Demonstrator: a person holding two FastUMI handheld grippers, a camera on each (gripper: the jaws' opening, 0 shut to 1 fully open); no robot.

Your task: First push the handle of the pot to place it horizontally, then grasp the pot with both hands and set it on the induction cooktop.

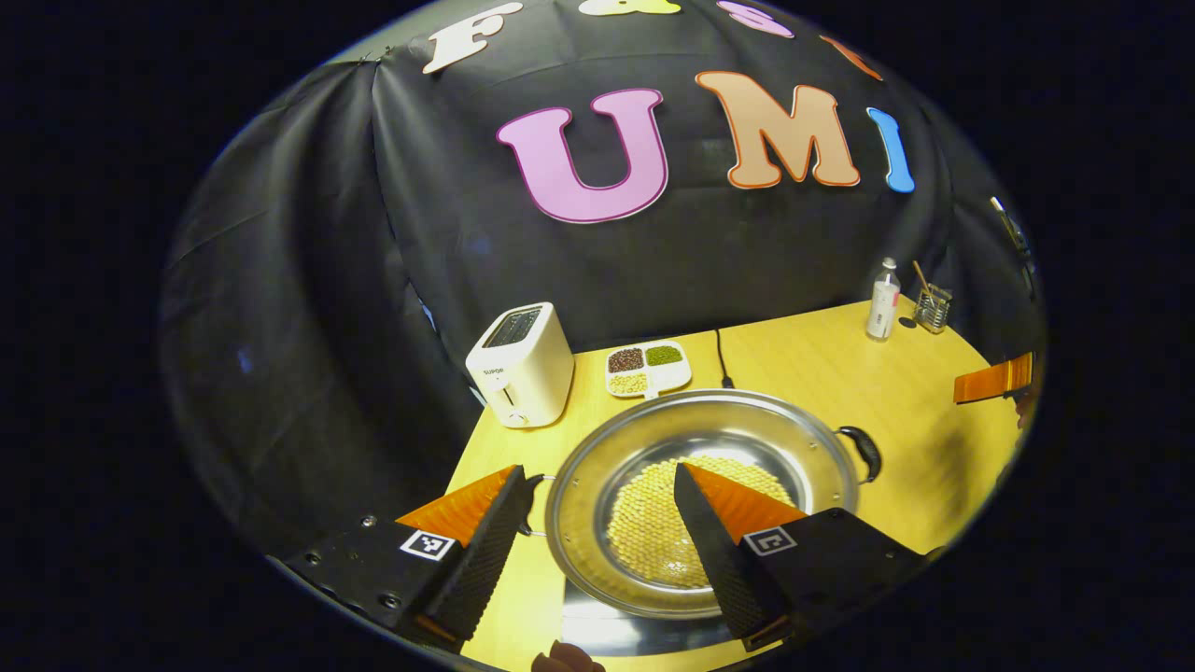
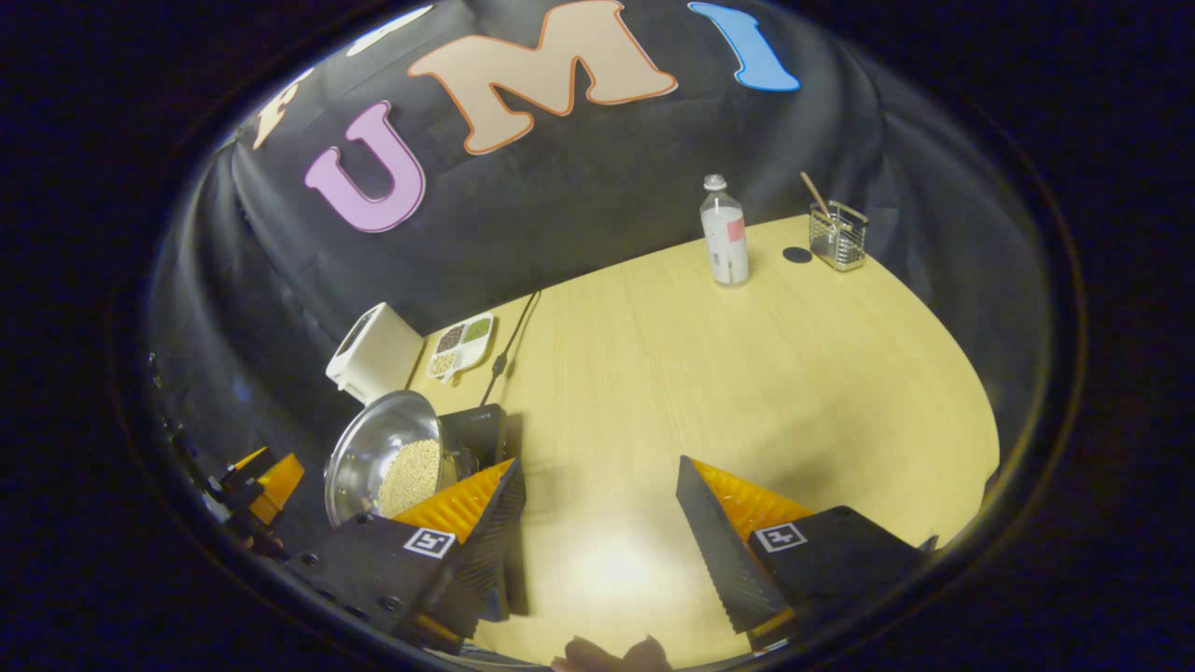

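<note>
Both tongs are released: the left gripper (image 1: 597, 523) straddles the near-left rim of the pot (image 1: 700, 439), which sits on the induction cooktop (image 2: 476, 431) near the bench's (image 2: 747, 373) left edge; the right gripper (image 2: 602, 518) hovers over bare bench.

The left claw (image 1: 597, 523) shows at the bottom of the left gripper view, its two black ribbed fingers (image 1: 485, 551) spread wide apart with orange backing on each. The right claw (image 2: 597, 523) sits at the bottom of the right gripper view, likewise wide open and gripping nothing. In the left gripper view, an orange finger of the right claw shows at the right edge. A bit of a hand (image 2: 611, 653) peeks in at the bottom edge of the right gripper view.
</note>
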